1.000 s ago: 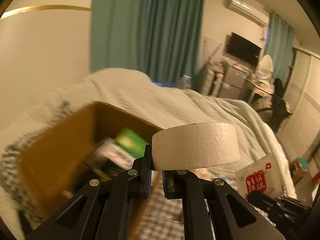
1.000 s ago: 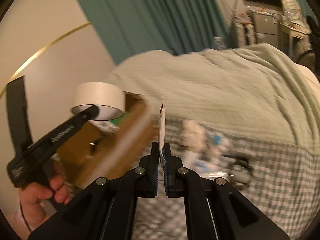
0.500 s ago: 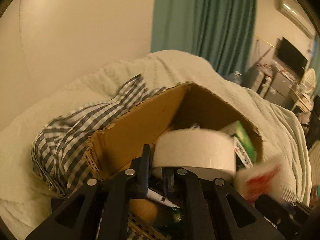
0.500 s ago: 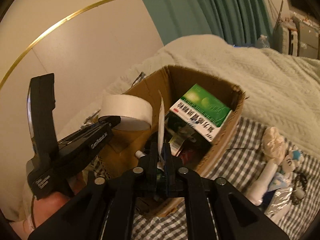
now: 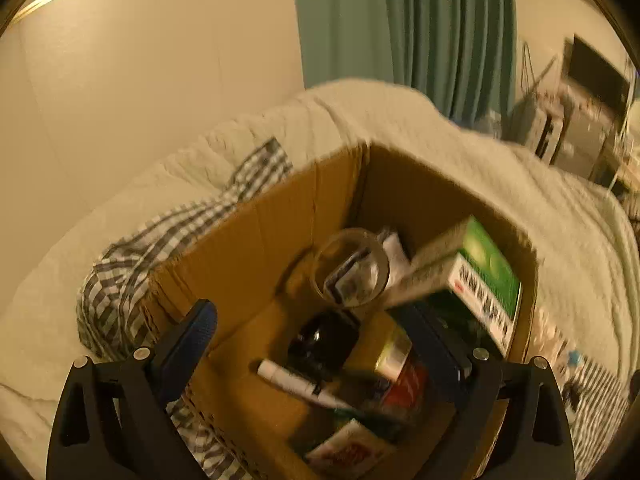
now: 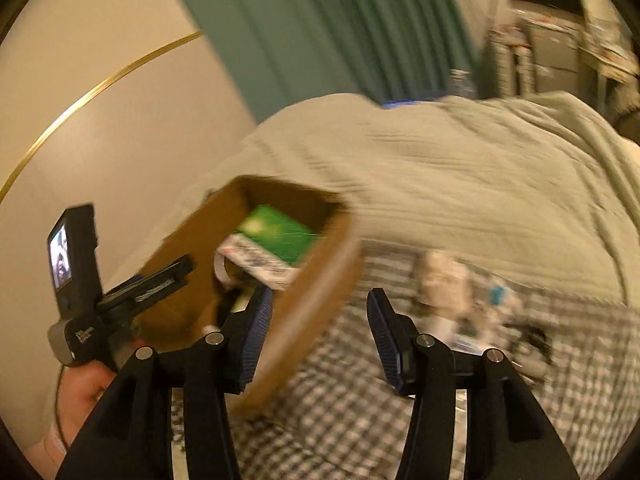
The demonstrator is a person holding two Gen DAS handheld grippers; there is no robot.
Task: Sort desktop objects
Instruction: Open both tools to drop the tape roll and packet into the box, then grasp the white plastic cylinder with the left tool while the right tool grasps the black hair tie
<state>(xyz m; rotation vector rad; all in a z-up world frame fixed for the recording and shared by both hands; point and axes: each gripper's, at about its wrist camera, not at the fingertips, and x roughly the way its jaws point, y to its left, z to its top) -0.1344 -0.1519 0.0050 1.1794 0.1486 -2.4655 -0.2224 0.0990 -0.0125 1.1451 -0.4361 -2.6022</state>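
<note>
An open cardboard box point(image 5: 280, 240) lies on the bed. The beige tape roll point(image 5: 352, 272) is blurred inside it, beside a green carton point(image 5: 480, 276), a white marker point(image 5: 296, 384) and a red-and-white packet point(image 5: 352, 448). My left gripper point(image 5: 316, 340) hangs over the box with its jaws opening wide and nothing between them. My right gripper point(image 6: 320, 320) is at the box's near wall point(image 6: 320, 292), jaws opening, holding nothing. The left gripper point(image 6: 160, 284) and the hand point(image 6: 88, 392) holding it show in the right wrist view.
The checked cloth point(image 6: 360, 400) under the box carries several small loose items point(image 6: 448, 284) to the right. A pale quilt point(image 6: 480, 184) covers the bed behind. A cream wall point(image 5: 140, 100) and a teal curtain point(image 5: 400, 20) stand beyond.
Both grippers went from shut to open. The tape roll left the left gripper and dropped into the box; the packet is gone from the right gripper. The right view swung away to the right.
</note>
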